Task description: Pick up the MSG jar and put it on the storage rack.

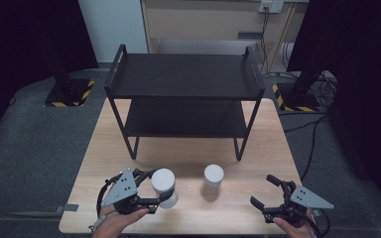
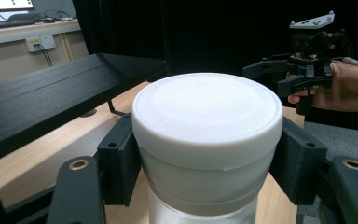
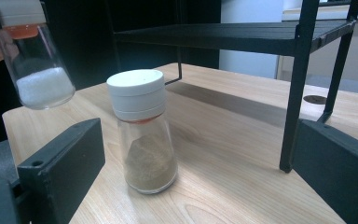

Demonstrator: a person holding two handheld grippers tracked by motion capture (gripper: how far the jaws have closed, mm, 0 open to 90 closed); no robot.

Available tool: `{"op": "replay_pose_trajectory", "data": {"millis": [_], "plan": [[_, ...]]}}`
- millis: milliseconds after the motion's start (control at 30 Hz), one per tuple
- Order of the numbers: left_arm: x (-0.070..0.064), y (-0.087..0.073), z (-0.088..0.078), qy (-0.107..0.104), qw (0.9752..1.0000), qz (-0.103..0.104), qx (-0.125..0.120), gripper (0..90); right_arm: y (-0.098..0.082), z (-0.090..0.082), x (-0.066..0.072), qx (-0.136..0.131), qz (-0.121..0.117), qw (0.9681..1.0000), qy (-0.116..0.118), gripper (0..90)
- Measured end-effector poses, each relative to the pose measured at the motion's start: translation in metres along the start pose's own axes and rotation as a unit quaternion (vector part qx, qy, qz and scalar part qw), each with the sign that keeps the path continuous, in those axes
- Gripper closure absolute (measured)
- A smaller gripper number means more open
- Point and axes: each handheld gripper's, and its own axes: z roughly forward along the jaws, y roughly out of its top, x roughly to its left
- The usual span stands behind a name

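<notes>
Above the table, left gripper clamps jar (white-capped).

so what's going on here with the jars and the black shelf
A person works two claws at a wooden table. The left claw is clamped on the white cap of a jar of white powder and holds it off the table, tilted. The right claw is open and holds nothing, facing a jar of brown powder that stands on the table in front of the two-tier black shelf.
</notes>
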Motion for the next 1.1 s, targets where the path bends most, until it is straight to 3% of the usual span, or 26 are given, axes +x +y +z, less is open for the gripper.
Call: {"op": "replay_pose_trajectory", "data": {"millis": [333,733,1100], "plan": [[0.020,0.028,-0.003,-0.021,0.9997,0.007,-0.007,32.6,0.000,0.000,-0.001,0.000,0.002,1.0000,0.000,3.7],[0.032,0.060,-0.003,-0.016,0.9996,0.022,-0.006,32.6,0.003,0.001,0.001,0.003,-0.002,1.0000,0.000,3.7],[0.043,0.084,-0.004,-0.016,0.9996,0.019,-0.009,32.6,0.002,0.004,0.003,0.001,0.001,1.0000,0.005,3.6]]}}
